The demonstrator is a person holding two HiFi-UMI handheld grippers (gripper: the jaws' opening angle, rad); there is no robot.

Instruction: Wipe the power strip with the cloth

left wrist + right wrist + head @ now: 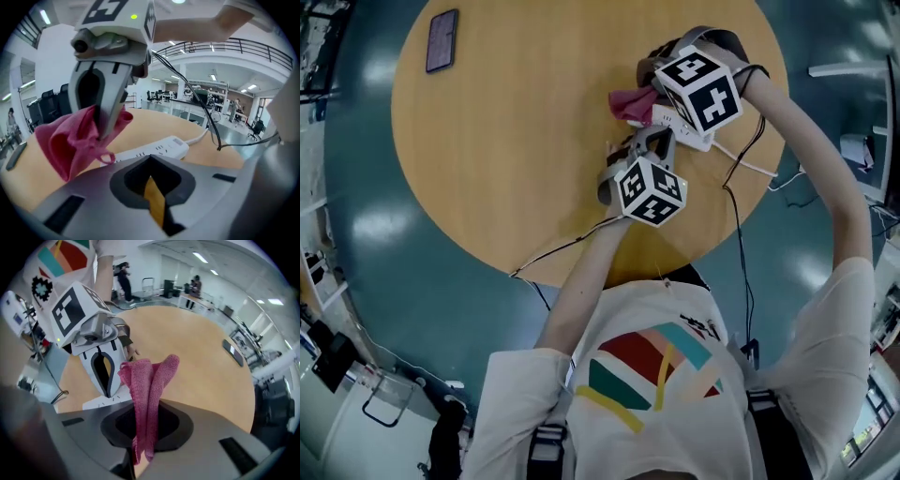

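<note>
Wiping step was in hand. The right gripper (101, 135) was clamped on a crumpled pink knit cloth (147, 380) and pointed steeply down at the cord-free end of the long white plastic power strip (154, 149). Whether the cloth touched the strip, couldn't tell. The strip lay flat on the round light-wood table (516, 141), near its right edge, cord trailing off that edge. The left gripper (108, 391) was fully closed and empty, tips at the strip's near side; contact unclear. Next move probably calls for pressing the cloth down and dragging it along the strip, with the left steadying it against sliding.
</note>
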